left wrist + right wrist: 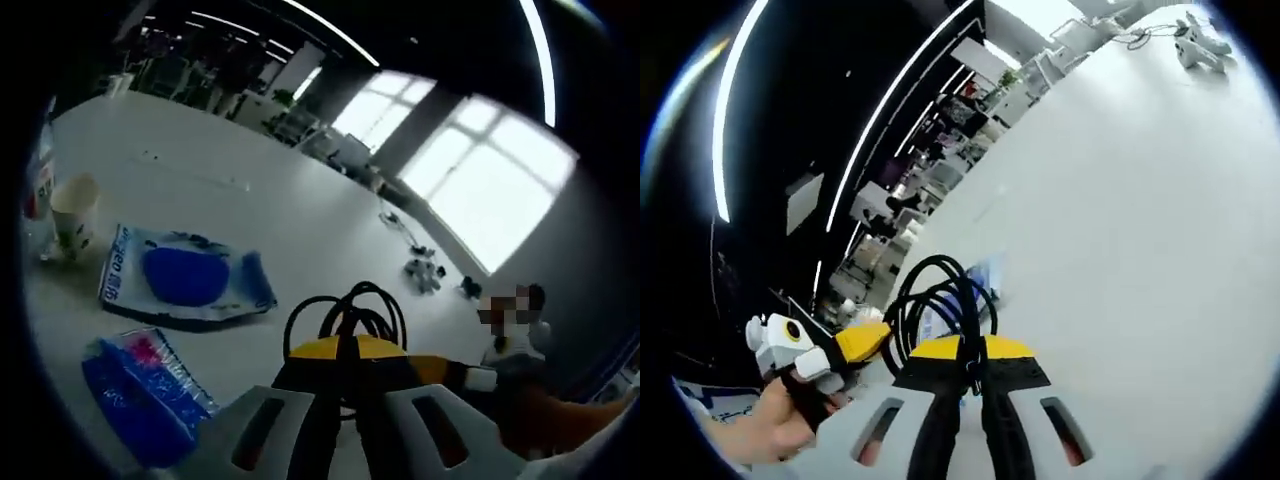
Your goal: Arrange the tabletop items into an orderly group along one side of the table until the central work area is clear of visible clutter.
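- The left tongs (340, 425) rise from the bottom of the left gripper view with their two pale jaws drawn together; only a dark slit shows between them, and nothing is seen held there, so they read as closed and empty.
- The right tongs (962, 430) in the right gripper view look the same: jaws together, no item visibly between them. Black cable loops sit above the yellow body of each.
- On the white surface (280, 200), the left gripper view shows several items lying loose: a flat packet with a blue oval (185, 278) lies near the middle, a second blue packet with pink print (145, 385) is nearer the tongs and to their left, apart from the first.
- A paper cup (73, 213) stands upright toward the left edge of that view, with a bottle (40, 170) just beside it, partly cut off by the rim.
- Farther off, a small cluster of dark and pale objects with a cable (425, 270) sits well apart from the packets; what they are cannot be told.
- In the right gripper view the surface (1120, 220) stretches bare for a long way, with a similar small cluster (1195, 40) at its far end, and a hand (765, 425) holding the other gripper at lower left.
- Judged from this, the tidying looks early: the packets are not squared up or lined with the cup and bottle, and neither pair of tongs holds anything.
- What seems left is to gather the two packets toward the cup and bottle, and perhaps bring the distant cluster into the same row.
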